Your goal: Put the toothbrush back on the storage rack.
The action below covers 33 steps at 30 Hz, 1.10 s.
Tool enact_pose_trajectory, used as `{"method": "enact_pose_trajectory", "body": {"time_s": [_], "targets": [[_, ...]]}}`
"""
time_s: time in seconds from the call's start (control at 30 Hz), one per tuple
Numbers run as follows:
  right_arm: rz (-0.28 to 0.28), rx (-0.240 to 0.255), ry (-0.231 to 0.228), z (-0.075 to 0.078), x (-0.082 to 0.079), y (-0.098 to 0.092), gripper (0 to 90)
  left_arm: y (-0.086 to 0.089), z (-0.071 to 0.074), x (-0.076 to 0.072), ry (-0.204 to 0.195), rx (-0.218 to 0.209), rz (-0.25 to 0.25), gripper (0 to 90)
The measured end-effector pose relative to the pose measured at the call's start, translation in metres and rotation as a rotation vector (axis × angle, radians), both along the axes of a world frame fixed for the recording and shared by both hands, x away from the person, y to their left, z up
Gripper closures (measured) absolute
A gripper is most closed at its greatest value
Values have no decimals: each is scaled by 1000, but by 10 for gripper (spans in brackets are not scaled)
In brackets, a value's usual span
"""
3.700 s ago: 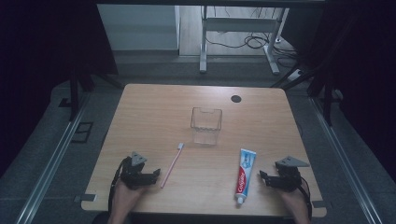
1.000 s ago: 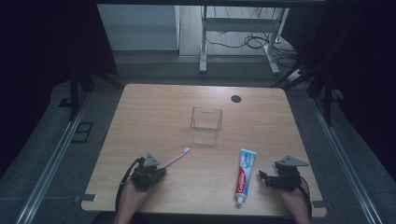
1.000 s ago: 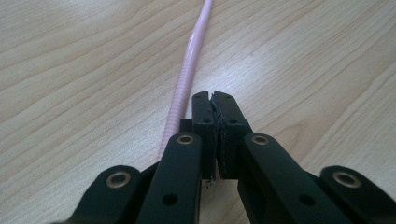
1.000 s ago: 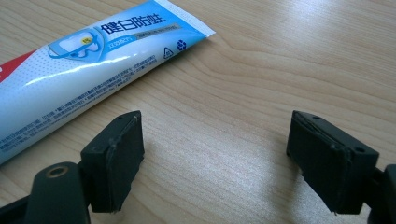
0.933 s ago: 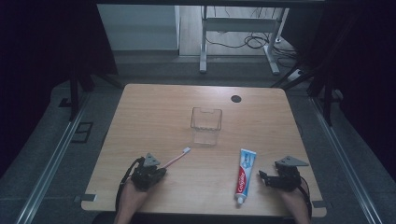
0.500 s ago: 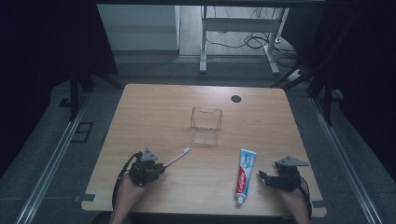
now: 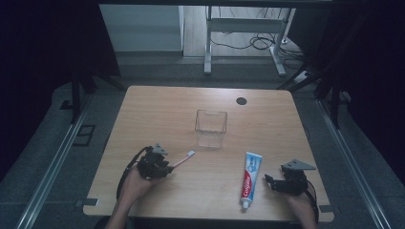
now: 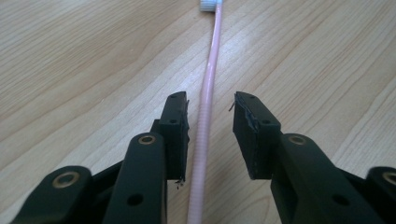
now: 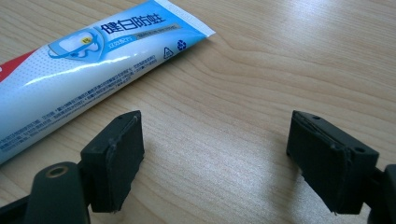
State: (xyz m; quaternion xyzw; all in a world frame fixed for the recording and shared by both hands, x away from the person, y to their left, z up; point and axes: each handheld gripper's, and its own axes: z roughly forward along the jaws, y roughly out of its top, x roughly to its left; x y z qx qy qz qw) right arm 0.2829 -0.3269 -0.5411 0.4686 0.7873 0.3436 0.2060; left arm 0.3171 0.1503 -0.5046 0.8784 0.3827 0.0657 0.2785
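Toothbrush: slim pink plastic toothbrush (image 8: 207,93) flat on table, near-left of clear square plastic box (image 7: 210,128), unboxed.
Left gripper (image 8: 210,135): just been opening, straddling handle, pads off.
Right gripper (image 9: 215,154): spread, empty, beside blue-white toothpaste tube (image 9: 79,70).
Left: regrasp, boxing.

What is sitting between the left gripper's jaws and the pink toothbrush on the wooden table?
Nothing visible. The pink toothbrush already lies between the left gripper's jaws, which have just been opening and no longer press on its handle. Bare wooden table surrounds it.
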Motion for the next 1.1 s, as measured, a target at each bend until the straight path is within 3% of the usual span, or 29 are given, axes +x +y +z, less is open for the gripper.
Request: {"method": "enact_pose_trajectory", "body": {"time_s": [0.7,1.1], "targets": [[-1,1,1,0,0,0,189,-26,-5,29,90,96,-46,716],[-1,0,1,0,0,0,189,-35,-2,38,150,174,-56,828]]}}
